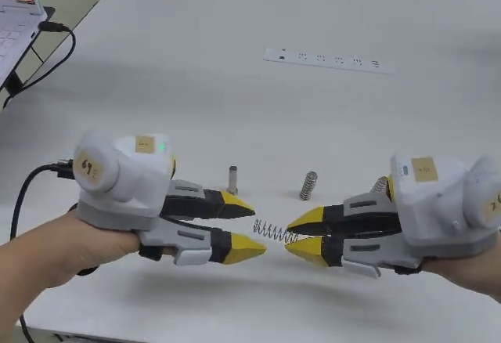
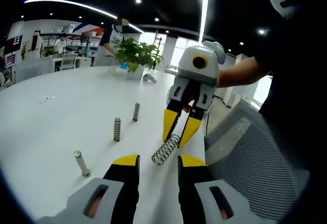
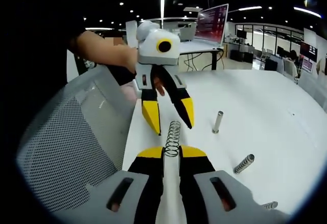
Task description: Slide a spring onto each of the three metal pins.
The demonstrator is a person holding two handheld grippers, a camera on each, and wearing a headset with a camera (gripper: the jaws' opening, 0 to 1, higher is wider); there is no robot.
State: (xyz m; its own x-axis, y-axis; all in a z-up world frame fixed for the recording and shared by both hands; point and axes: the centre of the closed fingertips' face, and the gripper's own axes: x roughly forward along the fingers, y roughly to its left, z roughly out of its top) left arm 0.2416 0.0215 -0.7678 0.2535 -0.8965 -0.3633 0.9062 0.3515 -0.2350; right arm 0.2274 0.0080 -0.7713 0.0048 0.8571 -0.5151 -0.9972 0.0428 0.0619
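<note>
Head view shows your right gripper (image 1: 287, 235) pinched on one end of a loose spring (image 1: 272, 232) above the white table (image 1: 235, 84). Your left gripper (image 1: 258, 226) stands wide, the spring's free end at its tips. Beyond stand a bare pin (image 1: 232, 179) and a spring-covered pin (image 1: 308, 185).

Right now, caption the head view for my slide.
Right gripper holds a spring toward the open left gripper; one pin bare.

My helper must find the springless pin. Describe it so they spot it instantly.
On the white workbench, three pins stand in a row. Take the end pin beside the left gripper: bare metal, whereas the middle pin and far pin are spring-wrapped.
</note>
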